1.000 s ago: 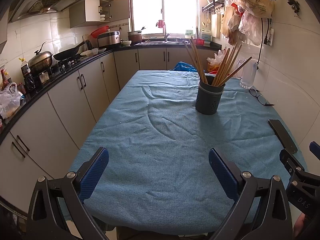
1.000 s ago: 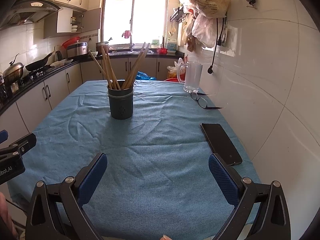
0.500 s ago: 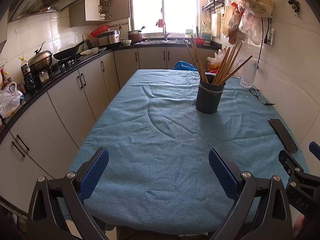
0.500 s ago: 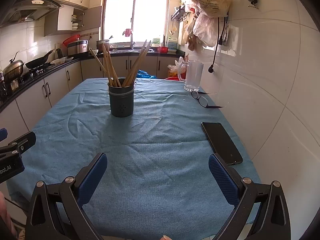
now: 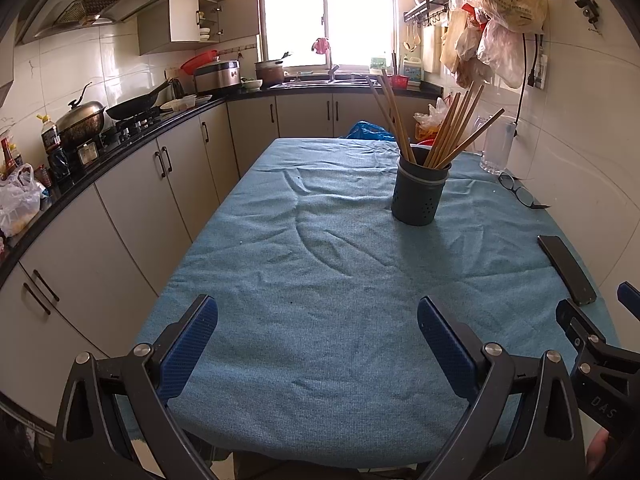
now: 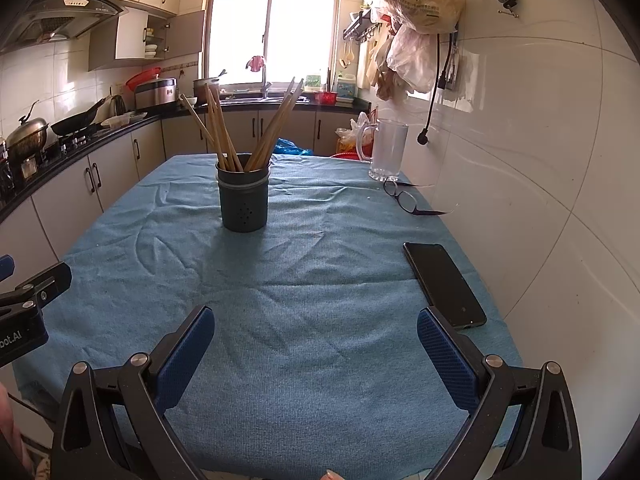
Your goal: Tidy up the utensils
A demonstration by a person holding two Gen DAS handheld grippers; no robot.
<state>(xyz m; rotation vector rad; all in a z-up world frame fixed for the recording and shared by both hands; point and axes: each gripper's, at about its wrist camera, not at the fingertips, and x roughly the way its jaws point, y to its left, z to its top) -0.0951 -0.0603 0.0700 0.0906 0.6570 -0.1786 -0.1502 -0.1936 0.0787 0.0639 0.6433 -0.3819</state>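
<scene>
A dark perforated utensil holder [image 5: 419, 196] stands upright on the blue tablecloth [image 5: 320, 280], past the middle and to the right. Several wooden chopsticks [image 5: 448, 128] stand in it, fanned out. It also shows in the right wrist view [image 6: 244, 198] with the chopsticks [image 6: 224, 128]. My left gripper [image 5: 316, 344] is open and empty above the near table edge. My right gripper [image 6: 316, 344] is open and empty beside it, far short of the holder.
A black phone [image 6: 444, 284] lies near the right table edge by the tiled wall. Eyeglasses [image 6: 404, 200] and a clear glass mug [image 6: 386, 152] stand at the far right. Kitchen cabinets and counter [image 5: 120, 152] run along the left.
Both grippers have drawn back slightly and tilted a little; the holder sits slightly farther up in both views. Nothing on the table has moved.
</scene>
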